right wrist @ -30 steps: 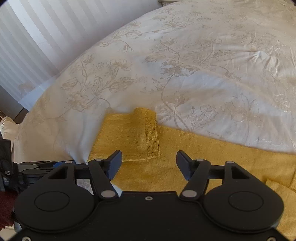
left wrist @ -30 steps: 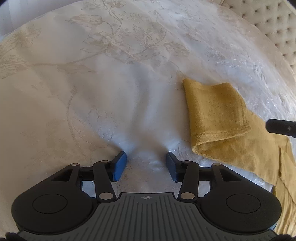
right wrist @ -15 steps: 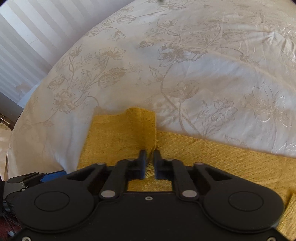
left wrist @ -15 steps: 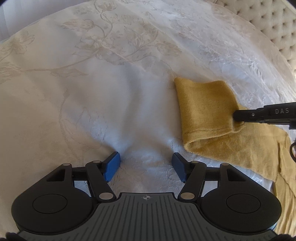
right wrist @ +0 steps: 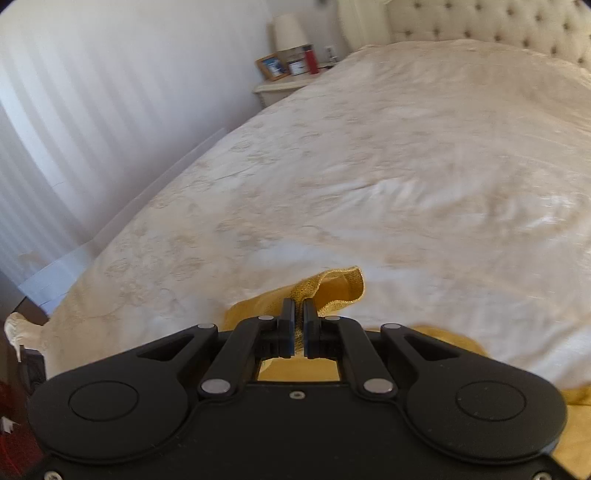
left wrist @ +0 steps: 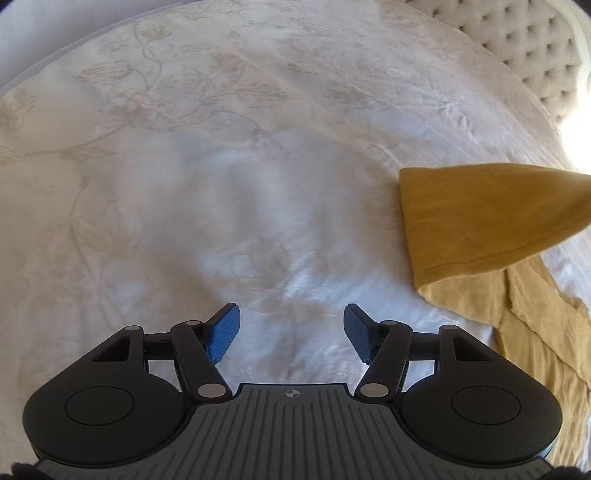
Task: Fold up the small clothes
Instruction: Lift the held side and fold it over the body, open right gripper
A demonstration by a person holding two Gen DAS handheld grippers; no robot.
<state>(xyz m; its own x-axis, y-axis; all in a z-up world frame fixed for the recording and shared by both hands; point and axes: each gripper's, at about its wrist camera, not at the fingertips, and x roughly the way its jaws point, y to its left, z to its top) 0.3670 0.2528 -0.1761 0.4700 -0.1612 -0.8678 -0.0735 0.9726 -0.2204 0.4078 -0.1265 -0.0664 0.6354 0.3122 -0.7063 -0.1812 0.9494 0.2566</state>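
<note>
On the bedspread (left wrist: 221, 184): we are pinching the yellow garment (right wrist: 332, 288) in the right gripper (right wrist: 298, 325) for folding; left gripper (left wrist: 291, 332) waiting wide, empty.

My left wrist camera looks steeply down along its jaws at the bed (left wrist: 258, 166), close to the cover. My right wrist camera sits higher and looks shallower, across the bed toward the headboard (right wrist: 480, 26) and nightstand (right wrist: 280, 86), somewhat blurred. Both views share the yellow garment (left wrist: 480, 221) and the headboard.
</note>
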